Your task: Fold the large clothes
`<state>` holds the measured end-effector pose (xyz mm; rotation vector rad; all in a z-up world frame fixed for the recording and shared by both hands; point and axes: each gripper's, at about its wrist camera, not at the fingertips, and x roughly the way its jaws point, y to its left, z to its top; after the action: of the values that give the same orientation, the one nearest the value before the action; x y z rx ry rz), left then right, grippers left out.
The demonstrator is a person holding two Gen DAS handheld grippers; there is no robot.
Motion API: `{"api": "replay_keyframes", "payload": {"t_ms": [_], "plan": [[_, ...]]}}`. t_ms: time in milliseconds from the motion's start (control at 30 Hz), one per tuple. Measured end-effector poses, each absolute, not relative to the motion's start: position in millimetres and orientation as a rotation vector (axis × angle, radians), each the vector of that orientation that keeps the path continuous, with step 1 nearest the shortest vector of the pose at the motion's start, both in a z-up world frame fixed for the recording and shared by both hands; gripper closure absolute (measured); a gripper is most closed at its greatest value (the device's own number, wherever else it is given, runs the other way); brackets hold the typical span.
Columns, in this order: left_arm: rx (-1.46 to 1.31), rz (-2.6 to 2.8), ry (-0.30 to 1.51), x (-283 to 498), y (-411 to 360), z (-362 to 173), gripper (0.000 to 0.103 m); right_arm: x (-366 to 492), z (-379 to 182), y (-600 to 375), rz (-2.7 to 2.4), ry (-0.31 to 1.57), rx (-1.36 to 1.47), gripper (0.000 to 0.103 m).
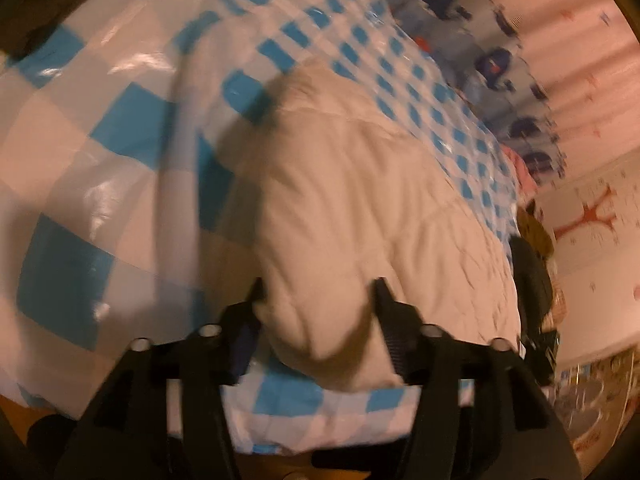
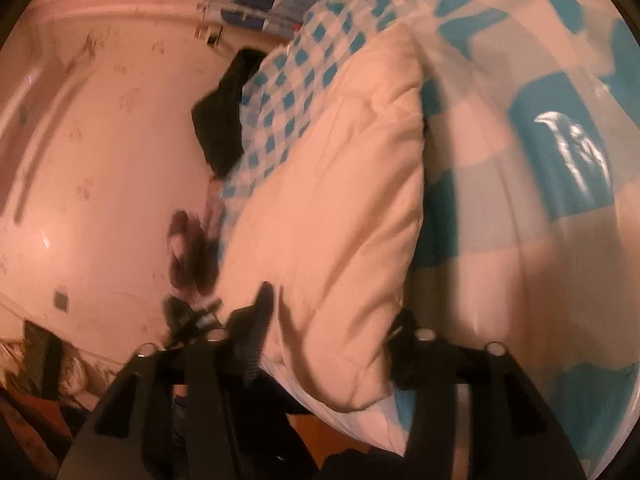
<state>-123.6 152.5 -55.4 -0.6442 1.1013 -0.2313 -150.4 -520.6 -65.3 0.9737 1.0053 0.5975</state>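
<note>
The large garment (image 1: 360, 208) is a cream-white, padded piece with quilted seams, folded into a thick long bundle. It lies on a glossy checked cover (image 1: 100, 152) of blue and white squares; what surface is under the cover I cannot tell. In my left view the bundle runs from 6 o'clock, at my fingers, up toward 12 o'clock. In my right view the garment (image 2: 340, 200) fills the middle, and its far corner points to 1 o'clock.

My left tool (image 1: 320, 292) stands half open, with the near end of the bundle between the two fingers; I cannot tell if the pads press it. My right tool (image 2: 336, 304) is also parted around the near edge of the cloth; the grip is not clear because of blur.

At 3 o'clock in the left view a dark object (image 1: 532, 280) lies beside the cover.
</note>
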Motion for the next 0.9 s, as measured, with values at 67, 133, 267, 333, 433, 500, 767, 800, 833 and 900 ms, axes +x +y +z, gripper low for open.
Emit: {"api": "replay_keyframes", "payload": {"t_ms": [67,133,267,333,433,500,767,800,833,900], "plan": [[-0.637,-0.223,1.099,-118,151,-58,0.046,-144,-67,-519,0.605,0.995,0.996,0.041],[-0.623,-0.212,1.091,-111,145,-57,0.042,-134,-71,-511,0.606,1.011,0.997,0.041],[-0.6,-0.228,1.099,-100,127,-59,0.044,-126,-76,-502,0.604,1.011,1.007,0.053],[-0.57,-0.252,1.105,-100,116,-56,0.059,-130,-73,-501,0.59,1.003,0.989,0.072],[-0.549,-0.276,1.099,-106,113,-50,0.075,-138,-68,-501,0.601,0.997,0.962,0.08],[-0.548,-0.302,1.098,-111,114,-45,0.08,-145,-63,-500,0.616,0.991,0.953,0.081],[-0.503,-0.331,1.129,-146,116,-42,0.067,-175,-62,-507,0.608,1.04,0.915,0.061],[-0.517,-0.317,1.135,-146,119,-47,0.056,-176,-65,-510,0.607,1.042,0.929,0.055],[-0.545,-0.298,1.137,-145,125,-53,0.051,-177,-69,-513,0.608,1.039,0.952,0.052],[-0.566,-0.268,1.129,-144,129,-59,0.038,-178,-71,-514,0.622,1.024,0.985,0.047]]}}
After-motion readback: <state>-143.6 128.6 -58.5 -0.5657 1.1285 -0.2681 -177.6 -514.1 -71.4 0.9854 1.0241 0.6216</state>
